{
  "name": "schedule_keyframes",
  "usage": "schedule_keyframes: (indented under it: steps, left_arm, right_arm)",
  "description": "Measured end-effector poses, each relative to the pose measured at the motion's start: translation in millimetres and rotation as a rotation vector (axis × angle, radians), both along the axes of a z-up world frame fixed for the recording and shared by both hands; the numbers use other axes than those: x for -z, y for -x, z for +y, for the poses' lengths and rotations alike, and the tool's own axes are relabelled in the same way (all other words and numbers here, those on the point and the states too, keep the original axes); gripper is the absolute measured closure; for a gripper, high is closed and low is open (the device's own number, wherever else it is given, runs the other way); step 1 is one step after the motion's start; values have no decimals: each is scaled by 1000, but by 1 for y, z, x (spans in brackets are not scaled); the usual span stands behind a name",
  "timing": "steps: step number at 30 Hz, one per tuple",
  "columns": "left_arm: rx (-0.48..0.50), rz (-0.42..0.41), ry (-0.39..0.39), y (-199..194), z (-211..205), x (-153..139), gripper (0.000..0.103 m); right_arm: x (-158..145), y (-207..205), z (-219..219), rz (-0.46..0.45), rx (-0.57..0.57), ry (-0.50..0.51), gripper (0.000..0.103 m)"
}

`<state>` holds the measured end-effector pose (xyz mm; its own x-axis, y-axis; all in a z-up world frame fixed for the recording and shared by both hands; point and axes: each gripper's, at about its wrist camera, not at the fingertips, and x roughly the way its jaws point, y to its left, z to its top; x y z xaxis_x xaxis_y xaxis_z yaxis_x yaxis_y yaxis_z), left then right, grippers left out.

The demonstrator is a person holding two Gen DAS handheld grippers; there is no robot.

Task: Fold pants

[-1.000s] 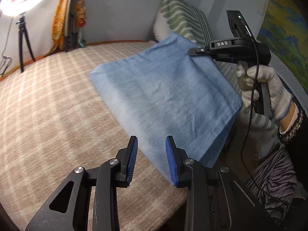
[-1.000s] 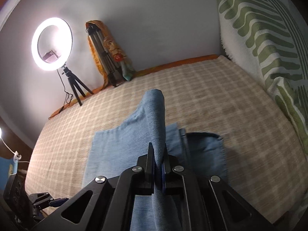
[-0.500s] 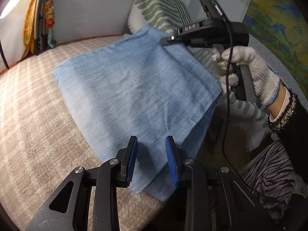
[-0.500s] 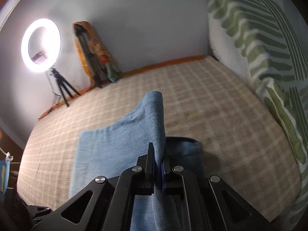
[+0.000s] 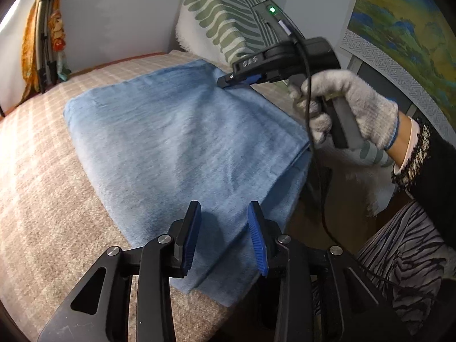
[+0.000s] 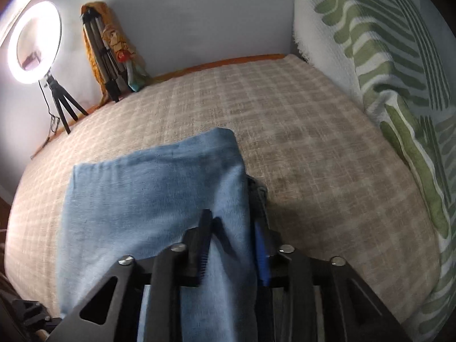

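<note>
Ring light far left on tripod, folded tripod against far wall. Checked bedspread under all. Blue pants lie mid-bed, folded to thick rectangle, near corner overhanging bed edge. Left gripper hovers at near edge, jaws parted, nothing held. Right gripper at far right corner, jaws just opened; cloth between them, not pinched. Gloved hand holds it. Striped pillow far right. Fabric looks soft, limp, light: likely sags, layers slide; best pinched at corners through all layers.
</note>
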<state>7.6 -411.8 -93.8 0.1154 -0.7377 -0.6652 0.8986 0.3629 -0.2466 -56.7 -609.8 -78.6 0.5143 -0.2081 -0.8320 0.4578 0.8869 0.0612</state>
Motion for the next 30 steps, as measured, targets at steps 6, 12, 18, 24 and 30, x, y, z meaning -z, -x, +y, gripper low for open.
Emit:
schedule_keyframes:
  steps: [6,12,18,24,30]
  left_arm:
    - [-4,38,8,-4,5,-7,71]
    - [-90,57,51,-27,19,-23,47]
    - [-204,140,88,-69,29,-24,47]
    - [-281,303,72,-101,30,1,47]
    - [-311,452,52,-112,29,27,47]
  right_arm:
    - [-20,31,6,-21,-59,-27,38]
    - [-4,44,-6,2,-52,-100,29]
    - [14,48,-9,-4,-83,-159,24]
    - [31,46,-25,-52,-76,-263,20]
    - [41,43,-31,-115,-105,-329,16]
